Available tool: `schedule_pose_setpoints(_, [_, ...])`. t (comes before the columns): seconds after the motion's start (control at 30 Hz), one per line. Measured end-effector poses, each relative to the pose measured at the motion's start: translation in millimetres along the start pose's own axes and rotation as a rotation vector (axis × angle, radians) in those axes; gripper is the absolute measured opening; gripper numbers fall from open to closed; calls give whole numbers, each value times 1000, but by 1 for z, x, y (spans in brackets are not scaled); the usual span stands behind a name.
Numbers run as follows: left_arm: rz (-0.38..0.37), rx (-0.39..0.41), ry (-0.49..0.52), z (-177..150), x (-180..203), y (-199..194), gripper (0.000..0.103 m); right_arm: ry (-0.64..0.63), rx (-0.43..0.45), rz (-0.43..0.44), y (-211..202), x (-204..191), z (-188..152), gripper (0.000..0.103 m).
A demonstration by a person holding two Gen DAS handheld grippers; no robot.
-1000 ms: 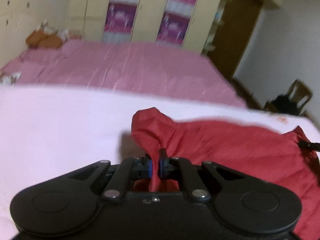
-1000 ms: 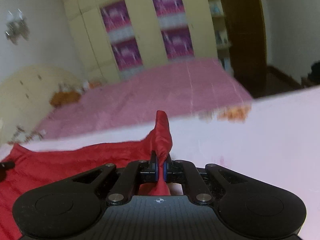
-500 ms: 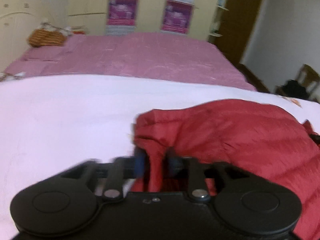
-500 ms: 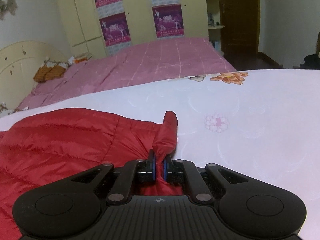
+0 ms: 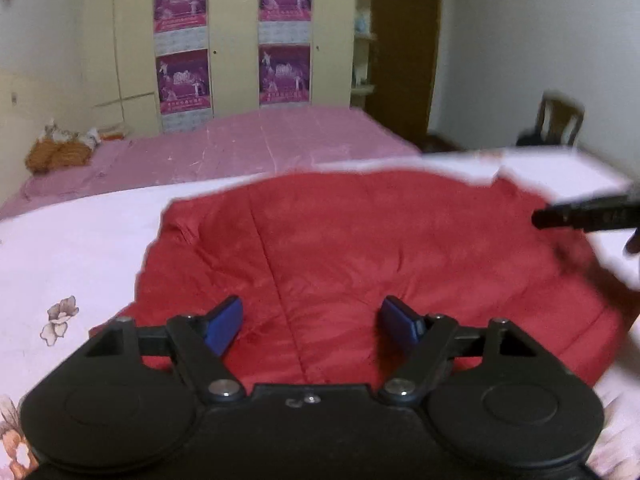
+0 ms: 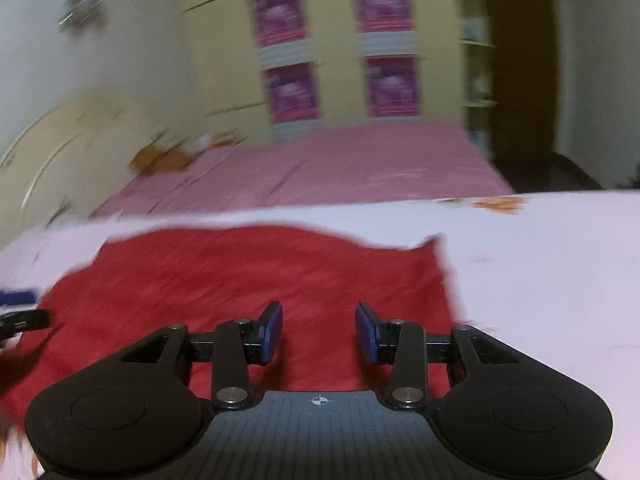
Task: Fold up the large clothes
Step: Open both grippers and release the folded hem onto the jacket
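Lying unlabelled: red jacket (image 5: 380, 248).

left gripper (image 5: 311, 322): black, blue pads, silver screws | right gripper (image 6: 319, 330): same, crosshair mark

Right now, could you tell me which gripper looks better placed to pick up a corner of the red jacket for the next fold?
Probably the right gripper: open, with the red jacket's free corner just ahead to its right. The left gripper, also open, hovers over mid-fabric.
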State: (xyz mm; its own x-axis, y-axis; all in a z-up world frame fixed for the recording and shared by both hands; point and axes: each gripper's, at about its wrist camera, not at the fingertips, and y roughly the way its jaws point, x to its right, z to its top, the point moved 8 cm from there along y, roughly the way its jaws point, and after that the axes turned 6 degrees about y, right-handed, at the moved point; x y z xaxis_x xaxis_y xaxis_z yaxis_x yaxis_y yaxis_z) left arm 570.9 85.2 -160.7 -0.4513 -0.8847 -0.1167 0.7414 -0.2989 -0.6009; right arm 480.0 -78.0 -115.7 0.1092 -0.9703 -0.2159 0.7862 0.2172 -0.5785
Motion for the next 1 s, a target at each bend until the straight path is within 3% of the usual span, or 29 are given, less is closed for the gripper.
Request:
schedule_pose_setpoints(0.07, [3,-6,-50,-7,-4,10,83,-46,-61,-41,22,-5,-18,40])
schedule_pose_setpoints(0.27, [20,-23,-113,-20,-24,15,83,-2,-64,-60,42,13,-31,39])
schedule_pose_setpoints(0.4, [67,-47,-95,-16,-24,-6,79,-8,-66,-94,28,13,-18,40])
schedule_pose_setpoints(0.47, [73,-2,-98,-11,-21,-29,87,-21,-29,-102,-3,14,-14,40])
schedule_pose_setpoints(0.5, [80,22,-98,-13,-20,-43,92,-14,-17,-101,-16,14,-15,52])
schedule_pose_setpoints(0.53, [96,33,-104,-16,-20,-53,93,6,5,-97,-31,16,-18,79])
schedule_pose_setpoints(0.57, [106,40,-113,-21,-19,-62,93,35,32,-90,-45,19,-23,86])
schedule_pose_setpoints(0.63, [115,-11,-90,-36,-15,-59,89,64,15,-67,-59,22,-42,82])
schedule_pose_setpoints(0.67, [120,-71,-72,-45,-13,-49,89,42,-10,-100,-58,23,-54,73])
schedule_pose_setpoints(0.7, [103,-84,-91,-51,-14,-43,89,25,-50,-144,-52,27,-63,55])
schedule_pose_setpoints(0.77, [89,-93,-153,-57,-20,-36,90,89,-69,-137,-46,37,-74,55])
schedule_pose_setpoints(0.83, [128,-109,-168,-53,-24,-43,90,117,-65,-144,-50,38,-68,55])
schedule_pose_setpoints(0.93, [173,-85,-191,-47,-24,-68,91,201,7,-140,-77,40,-54,56])
schedule_pose_setpoints(1.0, [177,-48,-275,-48,-26,-91,97,293,26,-110,-98,45,-55,56])
